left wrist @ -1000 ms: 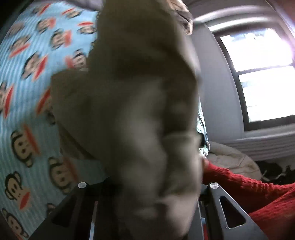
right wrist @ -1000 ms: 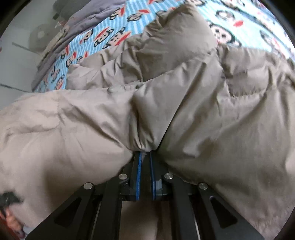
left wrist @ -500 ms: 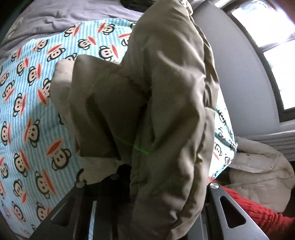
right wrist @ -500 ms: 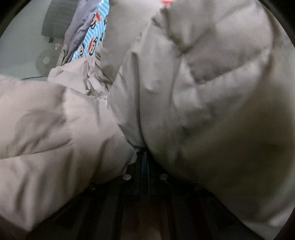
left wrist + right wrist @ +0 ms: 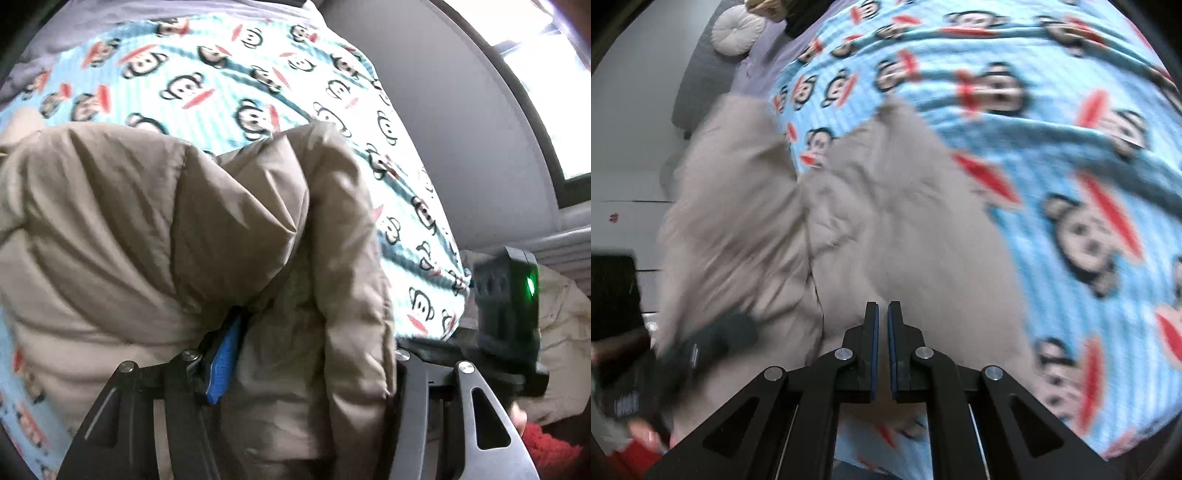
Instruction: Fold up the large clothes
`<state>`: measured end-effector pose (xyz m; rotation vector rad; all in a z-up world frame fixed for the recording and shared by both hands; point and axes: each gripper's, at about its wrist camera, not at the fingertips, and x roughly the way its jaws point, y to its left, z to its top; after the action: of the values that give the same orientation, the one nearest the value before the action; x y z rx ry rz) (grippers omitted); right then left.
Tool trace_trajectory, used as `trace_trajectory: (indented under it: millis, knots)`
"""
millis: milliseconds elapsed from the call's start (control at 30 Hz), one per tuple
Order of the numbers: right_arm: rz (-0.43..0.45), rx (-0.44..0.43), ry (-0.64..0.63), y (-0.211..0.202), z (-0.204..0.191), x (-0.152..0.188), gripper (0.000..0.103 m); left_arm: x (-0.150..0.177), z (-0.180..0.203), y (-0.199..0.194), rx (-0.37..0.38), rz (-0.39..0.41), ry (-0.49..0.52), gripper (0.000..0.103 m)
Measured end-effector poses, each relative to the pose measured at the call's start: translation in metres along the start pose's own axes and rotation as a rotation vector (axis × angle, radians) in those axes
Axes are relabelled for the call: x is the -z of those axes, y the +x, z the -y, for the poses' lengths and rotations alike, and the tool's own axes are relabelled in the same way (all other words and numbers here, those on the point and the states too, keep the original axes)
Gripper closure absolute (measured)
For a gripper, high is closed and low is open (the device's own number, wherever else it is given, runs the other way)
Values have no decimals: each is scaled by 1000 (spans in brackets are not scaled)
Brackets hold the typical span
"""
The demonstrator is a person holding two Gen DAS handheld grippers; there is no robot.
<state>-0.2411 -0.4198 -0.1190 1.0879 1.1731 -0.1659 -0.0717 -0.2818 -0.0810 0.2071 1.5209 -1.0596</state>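
A beige puffer jacket [image 5: 155,229] lies bunched on a blue monkey-print blanket [image 5: 229,85]. My left gripper [image 5: 236,325] is shut on a fold of the jacket; one blue pad [image 5: 225,354] shows and the other finger is hidden under the fabric. In the right wrist view the jacket [image 5: 886,236] lies on the blanket [image 5: 1071,147] just ahead of my right gripper [image 5: 881,314]. Its jaws are nearly together with a thin gap and nothing between them. The right gripper's body also shows at the right of the left wrist view [image 5: 506,295].
A grey wall [image 5: 461,122] and a bright window run along the bed's far side. A pale garment [image 5: 561,332] and a red sleeve [image 5: 546,450] are at lower right. A round cushion [image 5: 737,31] and a grey pillow sit at the bed's head.
Both grippers came down from holding the jacket up. The jacket now rests on the blanket. The right gripper has let go of it and pulled back.
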Motion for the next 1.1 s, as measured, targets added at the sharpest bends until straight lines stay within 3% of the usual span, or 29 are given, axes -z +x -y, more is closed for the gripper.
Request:
trace_trajectory:
  millis: [33,67,133,200,267,333,367,400,500,600,667,700,833,933,1100]
  knots:
    - [1,5,2,-6,8,5,97,-4,0,6,26,-5,-6,34]
    - [2,9,5,-12,14,9,97,-8,-1,11,64,-4,-24,30]
    - [6,6,19,-24,26,19,97,-17,2,18,129,-21,-59,30]
    - [24,-23,30,-40,35,31,96,-25,0,28,144,-39,-99,30]
    - [45,-56,16,-53,33,38,82,-32,2,37,142,-50,-108,30]
    - [94,-97,-29,-71,27,52,28,-39,8,44,117,-58,-85,30]
    - [107,-118,-45,-72,16,55,20,-41,11,47,100,-64,-70,30]
    - [117,-156,-70,-77,8,59,20,-41,13,50,87,-68,-58,30]
    - [93,-224,-125,-68,-20,61,20,-43,22,55,50,-83,-13,30]
    - [57,-166,-139,-41,-33,56,24,-47,32,45,15,-78,32,30]
    - [44,-88,-127,-23,-36,47,74,-49,34,23,-9,-10,75,30]
    - [41,-43,-117,-17,-35,44,86,-49,35,3,-59,56,116,30]
    - [95,85,-161,-22,-25,47,88,-48,15,-40,-250,204,187,30]
    - [74,109,-160,-22,-9,53,88,-53,-15,-33,-381,197,179,30]
    - [58,145,-162,-16,4,51,88,-66,-15,15,-425,205,190,30]
